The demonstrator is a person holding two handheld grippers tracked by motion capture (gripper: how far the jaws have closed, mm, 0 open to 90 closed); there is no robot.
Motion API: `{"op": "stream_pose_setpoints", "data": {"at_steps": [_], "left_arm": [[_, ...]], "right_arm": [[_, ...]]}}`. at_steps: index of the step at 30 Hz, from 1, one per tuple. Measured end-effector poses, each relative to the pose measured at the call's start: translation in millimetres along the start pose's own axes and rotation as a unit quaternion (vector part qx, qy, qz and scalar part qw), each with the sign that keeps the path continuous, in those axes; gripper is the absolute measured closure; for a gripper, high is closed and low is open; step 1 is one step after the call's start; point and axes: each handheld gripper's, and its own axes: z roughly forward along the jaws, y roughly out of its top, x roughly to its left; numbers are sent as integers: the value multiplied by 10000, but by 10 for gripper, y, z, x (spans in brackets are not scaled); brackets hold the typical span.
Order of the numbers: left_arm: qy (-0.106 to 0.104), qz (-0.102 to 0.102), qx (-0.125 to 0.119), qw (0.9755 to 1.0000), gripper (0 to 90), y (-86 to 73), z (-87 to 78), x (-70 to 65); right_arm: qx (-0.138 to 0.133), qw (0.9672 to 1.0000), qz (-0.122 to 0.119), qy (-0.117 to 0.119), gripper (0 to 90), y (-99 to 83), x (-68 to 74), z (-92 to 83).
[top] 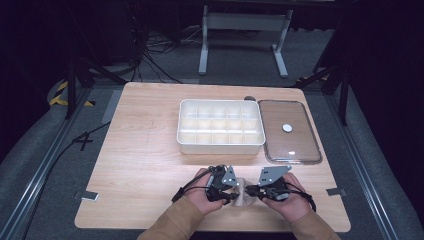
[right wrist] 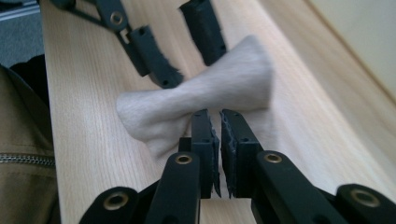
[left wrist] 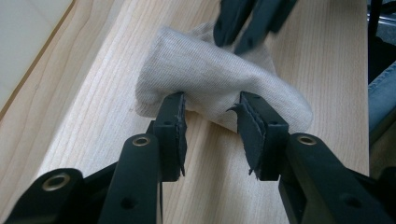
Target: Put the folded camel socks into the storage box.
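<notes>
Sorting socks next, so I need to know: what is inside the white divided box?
The white divided box shows bare compartments, nothing in them. Its near wall hides the floor of the front row; the clear lid lies beside it.

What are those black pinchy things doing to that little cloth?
A person holds a gripper in each hand at the near edge of the wooden table. The right gripper is pinched shut on a small beige cloth. The left gripper is open, its jaws around the cloth's other end. Behind sit a white divided box and its lid.

high view looks down over the table; the 2 gripper views sit close, sharing the cloth.
</notes>
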Motion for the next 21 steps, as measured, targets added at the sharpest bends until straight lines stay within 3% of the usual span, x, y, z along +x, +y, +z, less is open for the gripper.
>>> {"op": "stream_pose_setpoints", "data": {"at_steps": [5, 10, 12, 21], "left_arm": [[11, 23, -7, 10000, 618, 6, -12, -3], [1, 93, -74, 9999, 623, 22, -13, -17], [9, 82, -140, 9999, 625, 30, -9, -29], [-24, 117, -233, 9997, 637, 32, 24, -29]], "right_arm": [[375, 9987, 270, -207, 859, -117, -100, -183], [720, 9954, 582, -240, 877, -237, -165, -146], [754, 9955, 553, -126, 880, -250, -154, -81], [798, 9957, 461, -60, 892, -193, -81, 79]]}}
